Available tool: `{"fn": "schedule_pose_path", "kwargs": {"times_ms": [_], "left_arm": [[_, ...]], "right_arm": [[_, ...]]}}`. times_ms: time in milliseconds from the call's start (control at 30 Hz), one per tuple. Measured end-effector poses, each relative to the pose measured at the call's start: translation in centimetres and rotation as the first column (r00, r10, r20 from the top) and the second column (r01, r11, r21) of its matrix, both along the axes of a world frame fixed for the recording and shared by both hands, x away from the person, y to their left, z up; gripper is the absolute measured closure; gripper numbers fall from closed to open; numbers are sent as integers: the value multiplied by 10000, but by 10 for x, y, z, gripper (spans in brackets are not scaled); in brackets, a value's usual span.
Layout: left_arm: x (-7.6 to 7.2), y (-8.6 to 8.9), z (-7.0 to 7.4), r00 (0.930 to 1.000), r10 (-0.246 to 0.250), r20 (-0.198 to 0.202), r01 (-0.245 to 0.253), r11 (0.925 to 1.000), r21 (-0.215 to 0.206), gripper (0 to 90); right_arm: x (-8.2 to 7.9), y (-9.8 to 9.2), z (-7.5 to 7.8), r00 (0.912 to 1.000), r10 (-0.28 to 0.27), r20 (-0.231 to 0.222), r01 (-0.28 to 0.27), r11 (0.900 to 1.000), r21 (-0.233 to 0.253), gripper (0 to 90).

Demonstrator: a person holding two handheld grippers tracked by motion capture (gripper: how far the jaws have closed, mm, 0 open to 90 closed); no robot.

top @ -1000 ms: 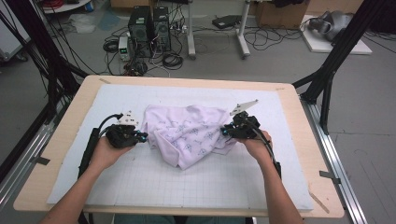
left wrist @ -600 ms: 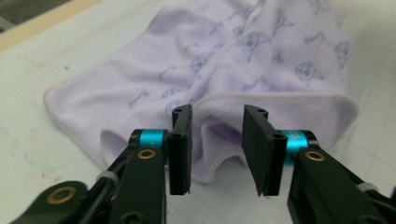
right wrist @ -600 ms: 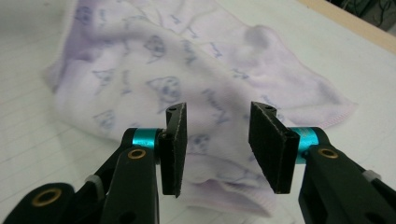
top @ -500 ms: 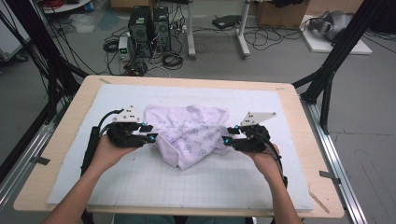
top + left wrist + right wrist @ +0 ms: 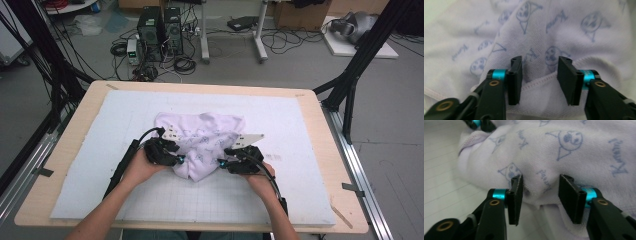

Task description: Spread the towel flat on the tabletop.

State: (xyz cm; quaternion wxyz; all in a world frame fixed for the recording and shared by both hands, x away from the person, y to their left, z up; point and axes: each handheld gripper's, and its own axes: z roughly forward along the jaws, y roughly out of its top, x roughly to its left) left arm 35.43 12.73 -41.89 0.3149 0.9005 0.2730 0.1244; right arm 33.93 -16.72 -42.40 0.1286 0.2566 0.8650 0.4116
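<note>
A crumpled pale lilac cloth [image 5: 200, 140] with blue cartoon prints lies in the middle of the white mat. My left gripper [image 5: 180, 160] is at its near left edge, and my right gripper [image 5: 219, 163] is at its near right edge. In the left gripper view the gripper [image 5: 540, 61] is open, with a stitched hem fold of the cloth [image 5: 574, 30] lying between the jaws. In the right gripper view the gripper [image 5: 541, 180] is also open, and a bulge of the cloth [image 5: 579, 152] sits between its jaws. The left gripper's tips [image 5: 480, 123] show at that view's top left.
The white gridded mat [image 5: 300, 120] covers a wooden table [image 5: 325, 150]. Bare mat lies all around the cloth. Black frame legs [image 5: 350, 85] stand at the table's far corners, and computers with cables [image 5: 160, 30] sit on the floor beyond.
Both grippers have moved inward and toward the person, from the cloth's sides to its near edge. They now stand closer together. The cloth is bunched a little more.
</note>
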Motion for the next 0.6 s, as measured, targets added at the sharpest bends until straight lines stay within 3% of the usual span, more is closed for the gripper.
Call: {"fn": "schedule_pose_path", "kwargs": {"times_ms": [67,133,233,367,467,600], "left_arm": [[-1,7,-4,9999,162,8,-161,9987,-485,726],[-1,13,-3,9999,93,-132,-101,9980,-620,817],[-6,18,3,10000,5,65,1,9965,-835,851],[-21,27,19,9985,-201,502,260,9926,-1184,856],[-35,33,35,9955,-350,885,508,9819,-1822,856],[-50,36,57,9890,-680,1316,950,9729,-2109,855]], "right_arm": [[3,5,-3,9999,-40,139,41,10000,-51,664],[5,9,-7,9998,103,156,-101,9998,-153,747],[6,5,-4,9997,219,54,-219,9997,102,834],[-5,-5,11,9987,470,180,-476,9982,367,850],[-19,-11,26,9959,841,338,-856,9953,450,852],[-39,-18,51,9909,1203,609,-1239,9904,607,852]]}}
